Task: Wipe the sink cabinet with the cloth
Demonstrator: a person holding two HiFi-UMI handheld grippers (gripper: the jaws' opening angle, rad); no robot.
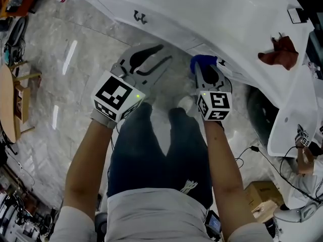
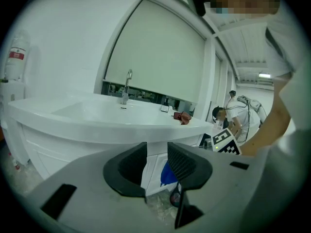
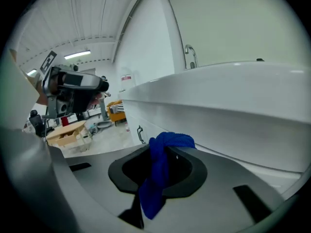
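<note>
Before the sink cabinet (image 1: 151,26), the left gripper (image 1: 160,54) hovered empty, its jaws narrowly apart. Right of it, the right gripper (image 1: 209,68) pinched the blue cloth (image 1: 203,62) close to the cabinet front. Firm, overlapping strokes would probably wipe best.

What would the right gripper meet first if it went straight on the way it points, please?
The right gripper would probably meet the cabinet front below the sink; its blue cloth would touch first. Depth is unclear.

A dark red rag (image 1: 279,52) lies crumpled; a cardboard box (image 1: 262,198) sits on the marble floor (image 1: 60,59).
</note>
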